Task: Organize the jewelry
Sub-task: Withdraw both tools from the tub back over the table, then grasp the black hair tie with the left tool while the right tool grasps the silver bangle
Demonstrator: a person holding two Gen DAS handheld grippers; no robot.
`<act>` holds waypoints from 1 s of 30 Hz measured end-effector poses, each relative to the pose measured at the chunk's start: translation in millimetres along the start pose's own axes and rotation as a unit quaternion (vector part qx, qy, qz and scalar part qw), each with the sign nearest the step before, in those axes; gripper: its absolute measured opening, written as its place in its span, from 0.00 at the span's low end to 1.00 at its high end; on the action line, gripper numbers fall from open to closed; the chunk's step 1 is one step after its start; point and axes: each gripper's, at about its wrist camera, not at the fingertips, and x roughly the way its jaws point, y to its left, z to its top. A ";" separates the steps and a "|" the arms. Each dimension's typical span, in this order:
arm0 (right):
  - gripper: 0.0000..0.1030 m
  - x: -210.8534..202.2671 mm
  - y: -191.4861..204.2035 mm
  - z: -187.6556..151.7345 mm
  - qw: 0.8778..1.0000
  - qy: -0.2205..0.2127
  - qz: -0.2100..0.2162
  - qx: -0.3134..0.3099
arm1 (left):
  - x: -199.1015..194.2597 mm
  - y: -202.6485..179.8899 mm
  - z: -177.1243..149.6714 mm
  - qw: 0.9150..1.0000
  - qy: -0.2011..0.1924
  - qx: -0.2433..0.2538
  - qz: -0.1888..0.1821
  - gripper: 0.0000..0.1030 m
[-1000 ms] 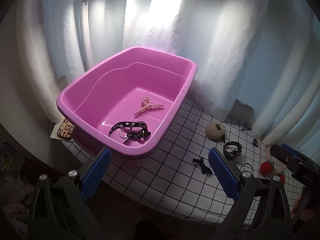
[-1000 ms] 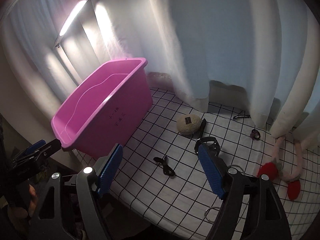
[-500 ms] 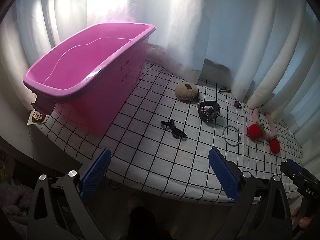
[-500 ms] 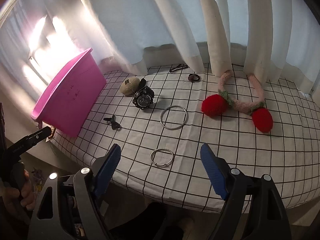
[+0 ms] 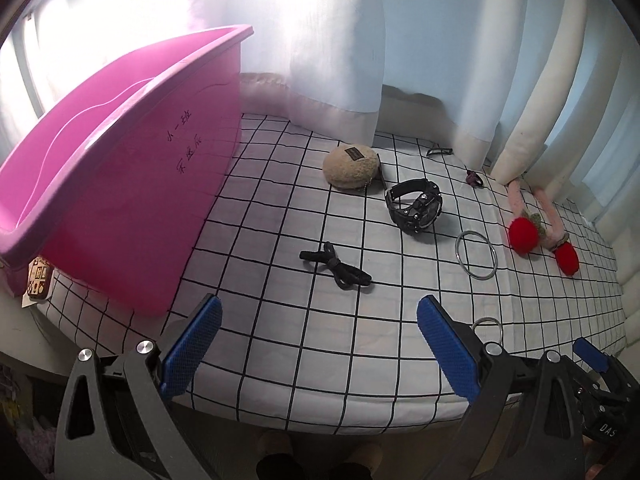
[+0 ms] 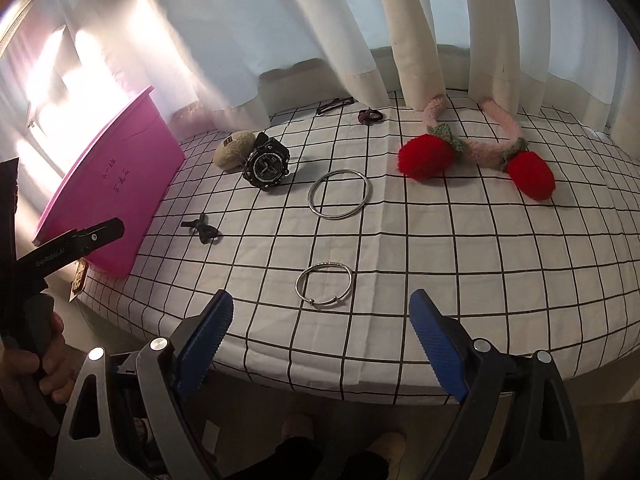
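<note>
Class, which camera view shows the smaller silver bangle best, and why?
The right wrist view: the smaller silver bangle lies whole on the checked cloth, just ahead of the open right claw. In the left wrist view, the left claw's finger hides part of it.

I see a magenta plastic tub (image 5: 120,184) with dark handwriting, a white cloth with black grid lines (image 6: 440,240), a black wristwatch (image 6: 267,165), silver metal bangles (image 6: 339,194), red pompoms on a pink fuzzy headband (image 6: 476,152), and blue-padded tongs (image 6: 320,328).
</note>
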 end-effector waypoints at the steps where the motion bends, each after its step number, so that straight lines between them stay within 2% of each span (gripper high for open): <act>1: 0.86 2.7 2.4 -2.3 1.000 -0.006 -0.010 0.007 | 6.6 0.8 0.6 1.000 0.002 0.005 -0.010 0.93; 7: 0.87 21.5 5.1 -12.8 0.995 -0.030 -0.080 0.046 | 46.5 -2.8 -0.6 0.997 0.007 0.056 -0.044 0.93; 12: 0.87 42.4 -3.0 -19.8 0.992 -0.034 -0.073 0.095 | 75.8 -3.4 -2.6 0.996 0.011 0.075 -0.047 0.93; 15: 0.87 53.7 -5.9 -22.9 0.992 -0.031 -0.073 0.102 | 89.9 -1.6 -4.0 0.996 0.016 0.069 -0.049 0.93; 20: 0.87 74.4 0.6 -25.8 0.994 -0.009 -0.084 0.070 | 102.3 0.5 -7.4 0.997 0.009 0.064 -0.053 0.93; 26: 0.87 87.0 9.0 -29.0 0.991 -0.025 -0.132 0.025 | 117.2 1.6 -8.0 0.996 0.003 0.075 -0.043 0.93; 30: 0.87 91.8 13.8 -26.6 0.990 -0.030 -0.137 0.006 | 120.9 -0.8 -6.1 0.996 -0.001 0.078 -0.043 0.93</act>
